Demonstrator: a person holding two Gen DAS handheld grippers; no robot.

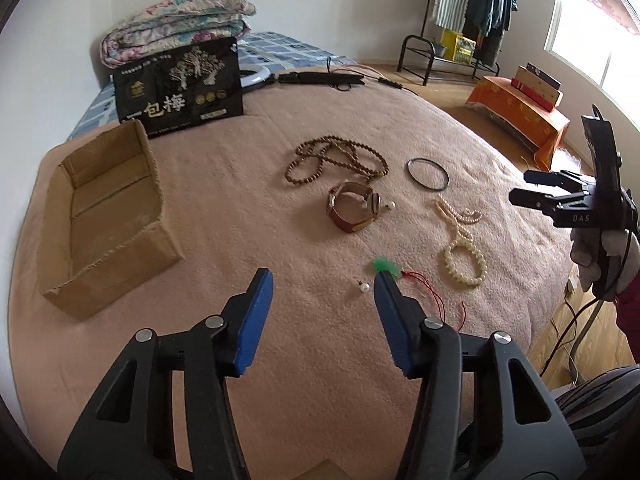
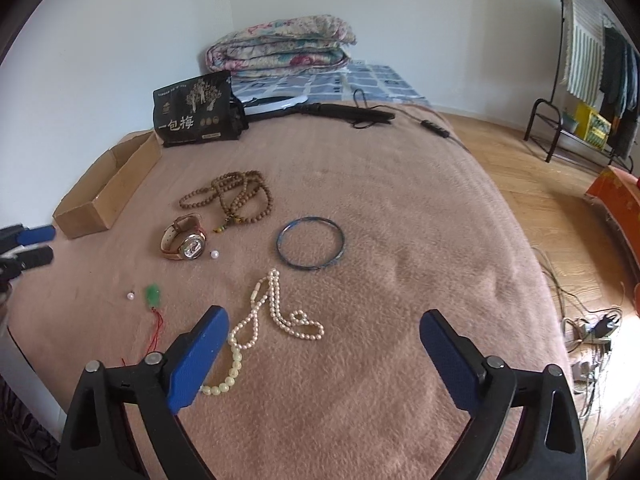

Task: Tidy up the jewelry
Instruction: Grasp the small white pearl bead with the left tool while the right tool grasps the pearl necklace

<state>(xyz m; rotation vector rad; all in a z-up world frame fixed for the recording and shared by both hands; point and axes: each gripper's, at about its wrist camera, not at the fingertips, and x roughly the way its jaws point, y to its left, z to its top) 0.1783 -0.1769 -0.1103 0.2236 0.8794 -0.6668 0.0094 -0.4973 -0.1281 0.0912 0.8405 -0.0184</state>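
Both pairs of jaws are held spread over the pink blanket (image 2: 400,200), nothing between them. No earlier view is given. Below the left gripper (image 1: 324,280) a loose pearl (image 1: 364,288) and green pendant (image 1: 384,266) are seen; the right gripper (image 2: 324,320) is placed above the pearl necklace (image 2: 276,312). Watch (image 2: 185,239), wooden beads (image 2: 236,200) and bangle (image 2: 310,242) are laid farther off, near the cardboard box (image 1: 104,216).

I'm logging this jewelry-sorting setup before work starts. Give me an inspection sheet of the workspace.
Surface: pink blanket over a bed.
Job's things: wooden bead strand, watch, bangle, pearl necklace, cream bracelet, green pendant, two loose pearls; cardboard box holds nothing.
Clutter: black snack bag, folded quilt.
Grippers: left gripper and right gripper open, holding nothing.
Cables: black cable on the blanket.
Surroundings: clothes rack, window.
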